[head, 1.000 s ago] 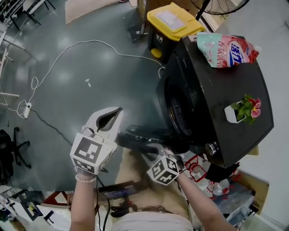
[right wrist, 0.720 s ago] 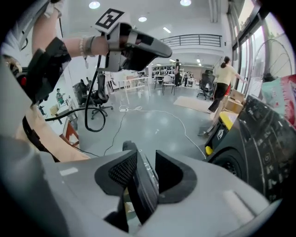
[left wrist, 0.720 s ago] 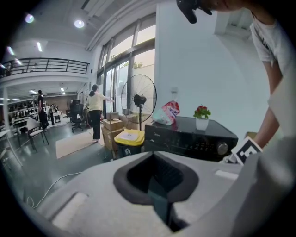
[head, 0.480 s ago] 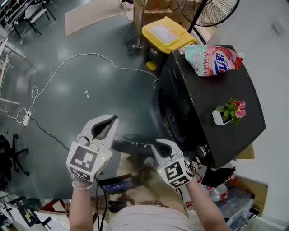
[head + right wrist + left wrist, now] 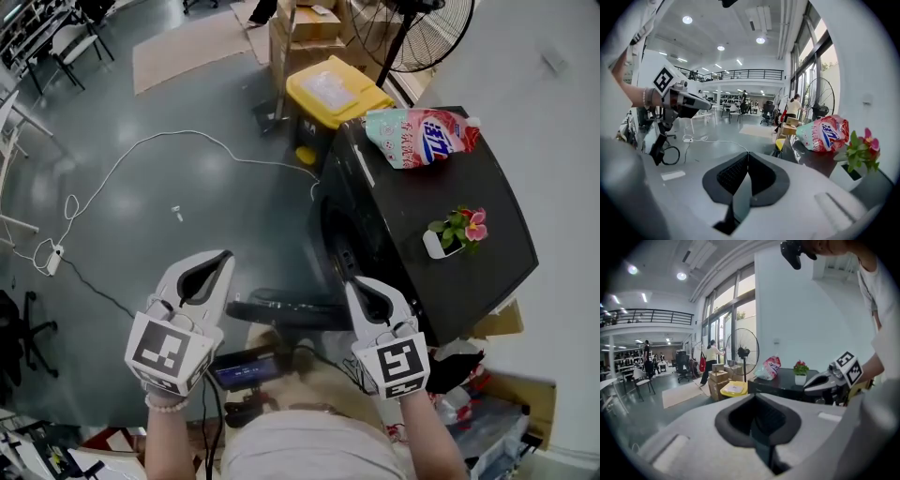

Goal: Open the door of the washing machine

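The black washing machine (image 5: pixel 441 216) stands at the right of the head view. Its round door (image 5: pixel 281 309) is swung out to the left, and the drum opening (image 5: pixel 342 248) is exposed. My left gripper (image 5: pixel 223 255) hovers left of the door, shut and empty. My right gripper (image 5: pixel 356 284) is up beside the machine's front corner, above the door and clear of it. Its jaws are closing and meet with nothing between them. In the left gripper view my left gripper's (image 5: pixel 761 425) jaws are together. The right gripper view shows the same for my right gripper (image 5: pixel 743 183).
A pink detergent bag (image 5: pixel 417 127) and a small flower pot (image 5: pixel 450 230) sit on the machine's top. A yellow-lidded bin (image 5: pixel 333 89), cardboard boxes and a standing fan (image 5: pixel 412 28) are behind it. A white cable (image 5: pixel 141 155) trails over the grey floor at the left.
Both grippers have risen. The right one came up from the open door, turned more level, and its jaws went from wide open to shut. The door stays swung out.
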Demonstrator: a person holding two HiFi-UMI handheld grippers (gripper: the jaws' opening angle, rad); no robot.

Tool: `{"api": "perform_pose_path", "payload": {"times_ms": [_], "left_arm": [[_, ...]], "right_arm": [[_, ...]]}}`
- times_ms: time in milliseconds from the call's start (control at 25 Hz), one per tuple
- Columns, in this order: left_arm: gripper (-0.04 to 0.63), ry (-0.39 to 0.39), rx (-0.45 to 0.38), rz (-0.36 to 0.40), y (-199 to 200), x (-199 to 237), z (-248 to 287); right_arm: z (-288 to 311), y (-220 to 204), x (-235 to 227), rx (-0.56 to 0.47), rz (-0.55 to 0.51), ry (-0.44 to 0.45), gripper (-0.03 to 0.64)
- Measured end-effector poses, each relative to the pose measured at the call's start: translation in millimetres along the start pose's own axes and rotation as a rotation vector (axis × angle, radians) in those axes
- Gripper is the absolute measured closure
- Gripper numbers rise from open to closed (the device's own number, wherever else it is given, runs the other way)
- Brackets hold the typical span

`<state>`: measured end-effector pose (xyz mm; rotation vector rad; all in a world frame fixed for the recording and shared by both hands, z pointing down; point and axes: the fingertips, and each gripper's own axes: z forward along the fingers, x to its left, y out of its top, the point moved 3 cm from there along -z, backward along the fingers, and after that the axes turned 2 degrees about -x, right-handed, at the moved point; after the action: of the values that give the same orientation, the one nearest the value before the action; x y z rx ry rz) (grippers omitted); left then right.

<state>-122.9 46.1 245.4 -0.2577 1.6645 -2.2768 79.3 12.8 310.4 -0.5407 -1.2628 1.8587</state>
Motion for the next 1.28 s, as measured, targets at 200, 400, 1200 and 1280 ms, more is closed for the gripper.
{"api": "perform_pose_path", "payload": {"times_ms": [200,400,1200,1280], "left_arm": [[0.600,0.005,-0.020,0.007,11,-7,-12],[0.600,0.001,-0.020,-0.001,12,-13,-25],[0.600,-0.017,-0.027,0.049,19,-23,-35],[0.600,-0.005,-0.019,0.041,18,-21,-36]], "right_arm": [[-17,26,-9,-0.066,0.042,-0.027,0.614],[-34,51,-14,-0.120,0.040,-0.055,0.612],[-48,66,-9,-0.162,0.033,-0.078,0.612],[-47,67,-8,-0.162,0.032,-0.071,0.612]]}}
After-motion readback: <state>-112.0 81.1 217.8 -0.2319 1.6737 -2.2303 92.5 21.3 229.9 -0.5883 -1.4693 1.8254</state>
